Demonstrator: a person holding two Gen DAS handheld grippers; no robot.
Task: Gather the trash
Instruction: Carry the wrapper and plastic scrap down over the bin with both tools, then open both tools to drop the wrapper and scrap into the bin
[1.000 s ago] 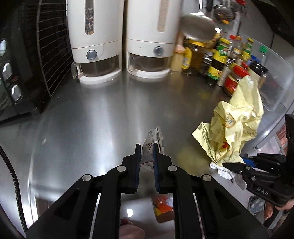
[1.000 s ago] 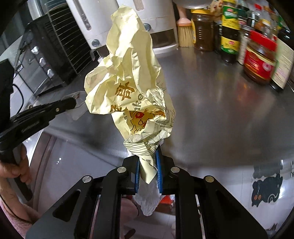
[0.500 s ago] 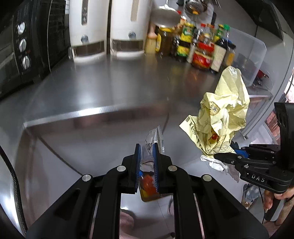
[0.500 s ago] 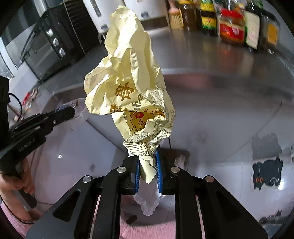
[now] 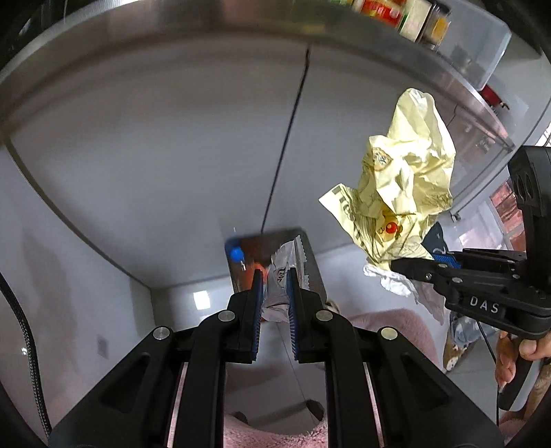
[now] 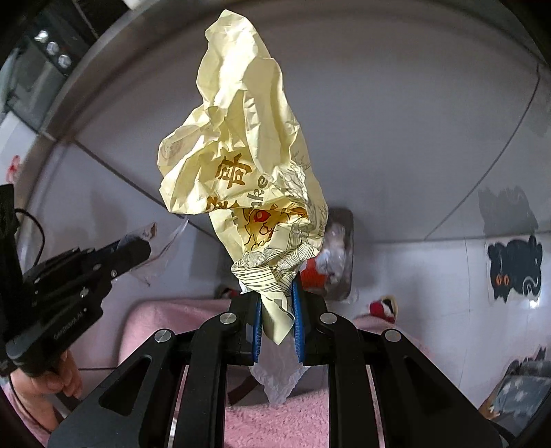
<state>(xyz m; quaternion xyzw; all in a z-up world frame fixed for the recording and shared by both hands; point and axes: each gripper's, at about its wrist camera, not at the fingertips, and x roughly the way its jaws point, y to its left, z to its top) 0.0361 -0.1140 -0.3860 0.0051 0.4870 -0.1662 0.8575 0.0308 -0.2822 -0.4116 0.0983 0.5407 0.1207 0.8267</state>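
Observation:
My left gripper (image 5: 274,275) is shut on a small clear plastic wrapper (image 5: 284,272) with a serrated edge. It hangs above an open trash bin (image 5: 272,251) on the floor that holds red and blue rubbish. My right gripper (image 6: 277,293) is shut on a crumpled yellow paper wrapper (image 6: 241,165) together with a white tissue (image 6: 279,375). That wrapper also shows in the left wrist view (image 5: 399,182), to the right of the bin. The bin (image 6: 339,255) lies just behind the yellow wrapper in the right wrist view. The left gripper (image 6: 134,251) is at the left there.
Grey cabinet fronts (image 5: 172,155) rise below the steel counter edge (image 5: 206,31). Condiment jars (image 5: 396,13) stand on the counter. A pink fluffy rug (image 6: 275,413) covers the floor. A black cat sticker (image 6: 515,268) is on the wall at the right.
Both grippers have moved off the counter and tilted down toward the floor, still holding their trash. The trash bin has come into view under them.

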